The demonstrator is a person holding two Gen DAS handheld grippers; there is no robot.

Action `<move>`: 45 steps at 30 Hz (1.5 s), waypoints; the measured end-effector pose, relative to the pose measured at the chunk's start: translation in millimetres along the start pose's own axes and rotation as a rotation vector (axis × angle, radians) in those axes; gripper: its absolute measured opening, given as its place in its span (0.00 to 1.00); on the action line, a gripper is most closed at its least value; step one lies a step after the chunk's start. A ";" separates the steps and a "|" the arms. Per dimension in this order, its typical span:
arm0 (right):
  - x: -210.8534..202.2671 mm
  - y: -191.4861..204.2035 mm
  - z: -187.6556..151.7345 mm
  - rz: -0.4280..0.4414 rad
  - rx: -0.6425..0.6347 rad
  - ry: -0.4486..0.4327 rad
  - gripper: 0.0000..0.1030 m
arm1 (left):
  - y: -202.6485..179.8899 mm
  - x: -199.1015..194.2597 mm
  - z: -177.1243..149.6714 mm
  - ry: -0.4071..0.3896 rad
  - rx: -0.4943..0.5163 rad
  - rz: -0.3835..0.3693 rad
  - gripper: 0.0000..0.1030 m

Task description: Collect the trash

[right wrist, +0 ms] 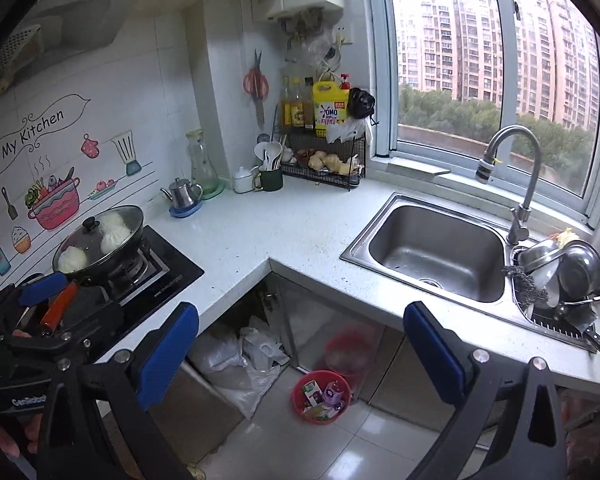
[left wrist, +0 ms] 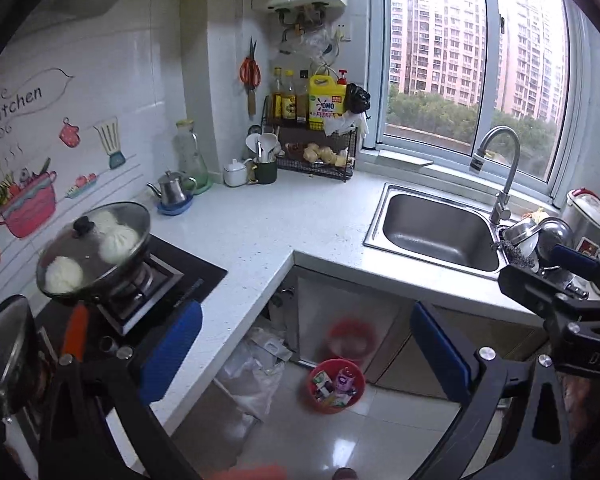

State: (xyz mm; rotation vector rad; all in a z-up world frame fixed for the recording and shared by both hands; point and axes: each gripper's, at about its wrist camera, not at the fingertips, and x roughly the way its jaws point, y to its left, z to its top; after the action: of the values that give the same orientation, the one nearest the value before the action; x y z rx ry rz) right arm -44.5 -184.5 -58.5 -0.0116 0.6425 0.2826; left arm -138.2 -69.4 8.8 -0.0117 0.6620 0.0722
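Two tongs (left wrist: 306, 354) (right wrist: 302, 350) spread wide and empty, white L-shaped countertop (left wrist: 260, 232), steel sink (left wrist: 436, 232), red bin (left wrist: 336, 386) on tiled floor.

Both wrist views look down from above at the corner counter (left wrist: 260, 232), side by side.

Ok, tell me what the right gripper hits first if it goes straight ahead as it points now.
Probably the white countertop's front edge: the open right gripper is empty and aims at the corner above the red trash bin. Depth is unclear; slightly lower, it passes beneath the counter.
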 end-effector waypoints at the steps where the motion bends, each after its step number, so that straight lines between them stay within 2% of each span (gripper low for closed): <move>1: -2.6 1.6 -1.9 -0.004 0.001 -0.002 0.99 | 1.3 -2.6 -0.9 0.001 0.000 -0.007 1.00; 12: -19.5 11.4 -18.4 -0.041 0.011 -0.001 0.99 | 7.7 -18.1 -11.8 0.005 0.011 -0.036 1.00; 30: -22.0 12.4 -16.1 -0.047 0.018 -0.006 0.99 | 5.4 -17.4 -12.0 0.004 0.019 -0.056 1.00; 45: -20.5 12.3 -19.5 -0.046 0.030 0.015 0.99 | 2.1 -12.9 -12.8 0.033 0.016 -0.059 1.00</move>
State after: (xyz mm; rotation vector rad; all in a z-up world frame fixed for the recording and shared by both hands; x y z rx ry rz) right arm -74.8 -179.8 -61.0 0.0000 0.6609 0.2284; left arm -156.4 -68.6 6.6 -0.0167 0.6946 0.0099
